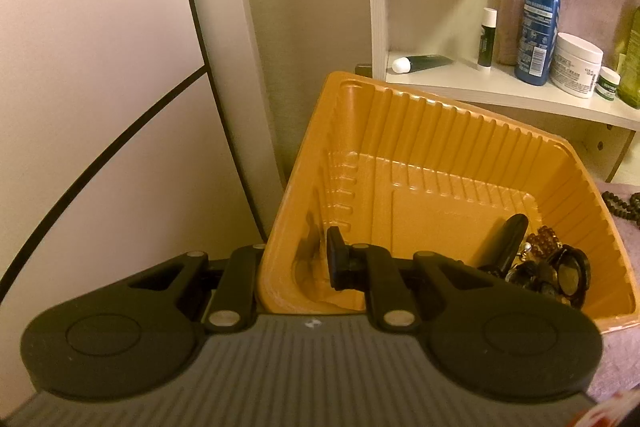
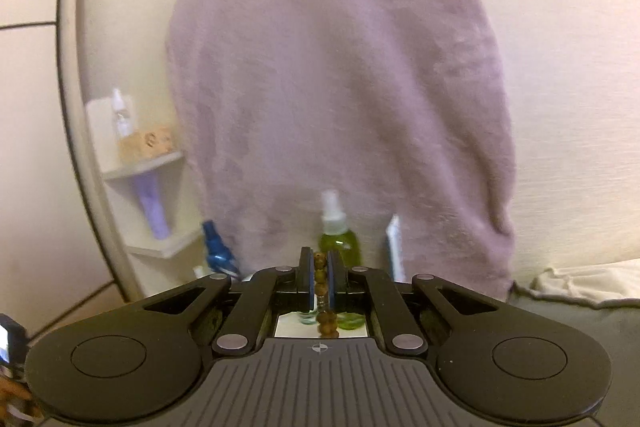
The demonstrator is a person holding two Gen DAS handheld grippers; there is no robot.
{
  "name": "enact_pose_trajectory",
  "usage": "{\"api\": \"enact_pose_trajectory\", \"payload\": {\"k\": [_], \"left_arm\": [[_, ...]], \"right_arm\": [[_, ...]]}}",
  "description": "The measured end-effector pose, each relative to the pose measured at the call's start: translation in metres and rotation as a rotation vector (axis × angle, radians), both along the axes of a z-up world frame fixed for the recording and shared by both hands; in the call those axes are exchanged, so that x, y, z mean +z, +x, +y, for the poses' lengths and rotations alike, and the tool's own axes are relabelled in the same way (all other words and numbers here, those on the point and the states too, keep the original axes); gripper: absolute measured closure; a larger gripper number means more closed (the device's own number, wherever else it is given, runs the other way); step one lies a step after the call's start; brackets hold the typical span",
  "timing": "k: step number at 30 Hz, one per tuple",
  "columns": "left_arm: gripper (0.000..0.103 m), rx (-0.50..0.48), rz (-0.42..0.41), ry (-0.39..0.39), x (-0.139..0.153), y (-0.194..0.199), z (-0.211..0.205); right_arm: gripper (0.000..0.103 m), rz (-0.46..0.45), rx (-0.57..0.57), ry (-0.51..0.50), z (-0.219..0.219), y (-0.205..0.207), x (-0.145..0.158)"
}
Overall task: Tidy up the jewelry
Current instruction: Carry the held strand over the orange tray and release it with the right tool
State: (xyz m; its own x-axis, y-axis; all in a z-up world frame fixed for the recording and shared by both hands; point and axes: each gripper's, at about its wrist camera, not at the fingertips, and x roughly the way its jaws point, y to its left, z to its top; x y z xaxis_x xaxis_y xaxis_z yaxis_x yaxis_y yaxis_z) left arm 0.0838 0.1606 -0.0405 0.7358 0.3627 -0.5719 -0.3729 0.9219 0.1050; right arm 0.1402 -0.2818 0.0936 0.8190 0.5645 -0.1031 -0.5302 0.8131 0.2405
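Now | bead strand [image 2: 321, 287]: round amber-brown beads | pinched in right tongs [image 2: 319, 267]

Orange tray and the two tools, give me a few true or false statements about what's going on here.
1. The left tool is clamped on the wall of the orange tray. True.
2. The tray holds nothing. False: dark jewelry pieces lie in one corner.
3. The right tool pinches a brown bead strand. True.
4. The right tool faces a bare wall. False: a mauve towel hangs ahead.
5. The blue spray bottle lies inside the tray. False: it stands on the shelf.
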Motion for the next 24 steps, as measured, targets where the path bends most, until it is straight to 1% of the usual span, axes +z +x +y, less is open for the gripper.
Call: {"api": "enact_pose_trajectory", "payload": {"k": [6, 13, 16, 19, 24], "left_arm": [[0.089, -0.001, -0.002, -0.005, 0.001, -0.001, 0.001], [0.089, -0.003, -0.004, -0.010, 0.000, -0.003, 0.001], [0.089, -0.004, -0.006, -0.012, 0.000, -0.003, 0.001], [0.089, -0.007, -0.008, -0.015, 0.001, -0.004, 0.001], [0.089, -0.012, -0.009, -0.018, 0.001, -0.005, 0.001]], "right_arm": [[0.097, 0.006, 0.097, 0.033, 0.026, -0.004, 0.009], [0.097, 0.005, 0.212, 0.042, 0.077, -0.003, 0.012], [0.097, 0.003, 0.270, 0.060, 0.100, -0.002, 0.013], [0.097, 0.009, 0.315, 0.070, 0.120, -0.003, 0.011], [0.097, 0.052, 0.387, 0.082, 0.160, 0.001, -0.001]]}}
